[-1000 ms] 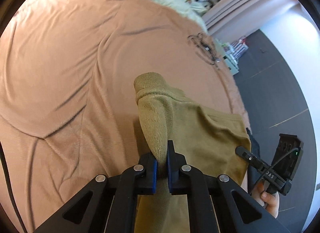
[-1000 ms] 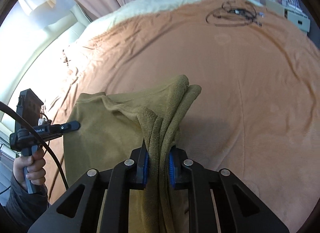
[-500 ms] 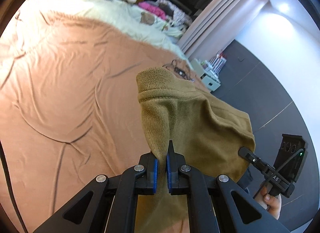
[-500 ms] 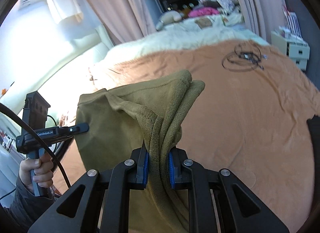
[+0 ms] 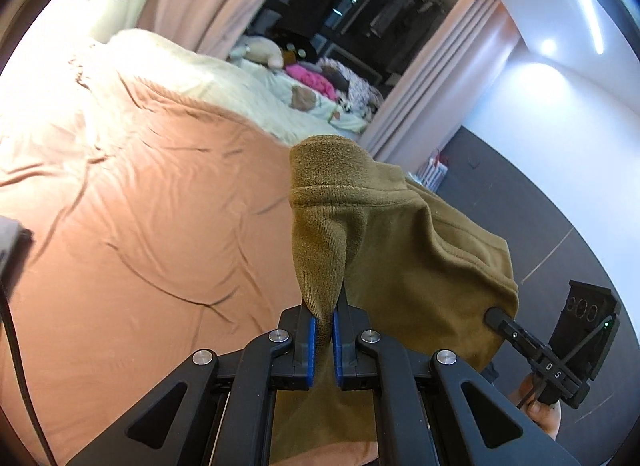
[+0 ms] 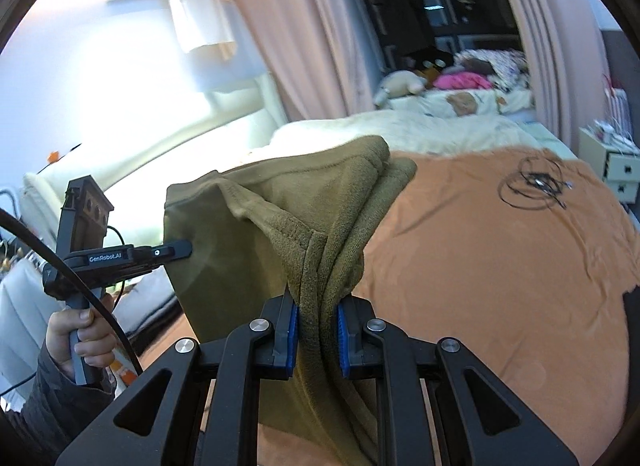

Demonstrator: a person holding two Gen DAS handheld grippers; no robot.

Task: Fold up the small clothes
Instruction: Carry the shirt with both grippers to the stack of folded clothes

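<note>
Since a second ago the olive-green fleece garment (image 5: 404, 250) has gone from lying partly draped on the bed with the wrinkled orange-brown cover (image 5: 152, 201) to hanging in the air, and both views have tipped up from the cover toward the curtains and the dark room beyond. The left hand-held gripper (image 5: 323, 330) is clamped on a thin hemmed corner of the cloth, blue pads nearly together, the corner standing up toward 12 o'clock from the jaws. The right hand-held gripper (image 6: 318, 330) is clamped on a thicker bunch of several layers, so its pads sit a little wider. In the left view the right tool and the person's hand (image 5: 540, 418) appear at 4 o'clock; in the right view the left tool and its holding hand (image 6: 80, 334) sit at 8 o'clock, with the garment stretched between the two as a taut upper edge. The body of the cloth hangs below both views, so whether its lower end is off the bed cannot be told. A loose coil of black cable (image 6: 536, 185) lies on the cover at 2 o'clock, well apart. This looks like the lift that shakes the piece flat before laying it down; folding proper appears not yet begun.
</note>
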